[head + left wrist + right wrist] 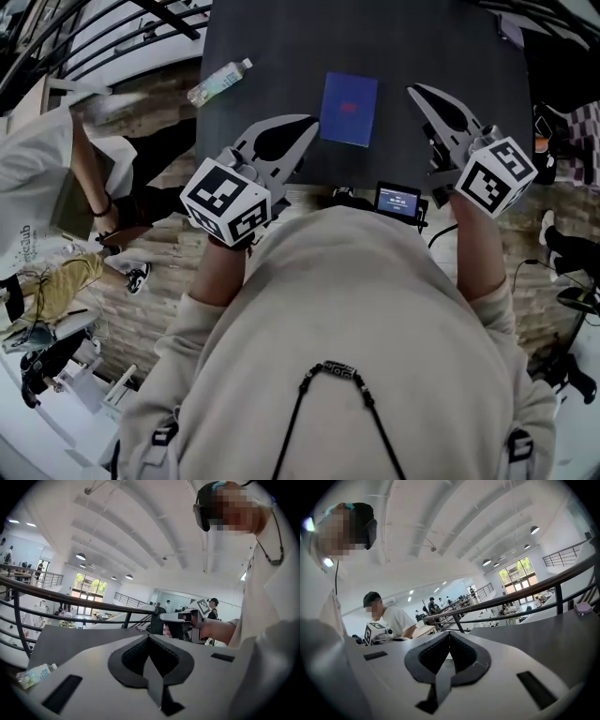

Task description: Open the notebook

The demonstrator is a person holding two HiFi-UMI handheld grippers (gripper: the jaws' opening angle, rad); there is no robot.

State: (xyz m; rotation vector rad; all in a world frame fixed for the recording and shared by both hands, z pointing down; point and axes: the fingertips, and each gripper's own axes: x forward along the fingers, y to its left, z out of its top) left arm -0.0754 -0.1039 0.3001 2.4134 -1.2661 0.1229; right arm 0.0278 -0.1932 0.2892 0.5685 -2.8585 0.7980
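A closed blue notebook (pixel 349 109) lies flat on the dark grey table (pixel 281 56), between my two grippers and a little beyond them. My left gripper (pixel 312 121) points at its near left corner from just left of it, jaws shut and holding nothing. To the notebook's right, my right gripper (pixel 413 91) is also shut and holds nothing. In the left gripper view the jaws (pixel 149 637) meet with nothing between them, and the right gripper (pixel 183 619) shows across from them. The right gripper view shows its own gripper (pixel 449 634) shut. The notebook is in neither gripper view.
A clear plastic bottle (pixel 218 82) lies at the table's left edge, also seen low in the left gripper view (pixel 35 675). A small purple object (pixel 583 607) sits far right on the table. A railing (pixel 520 603) runs behind the table. A person in white (pixel 37 169) sits on the left.
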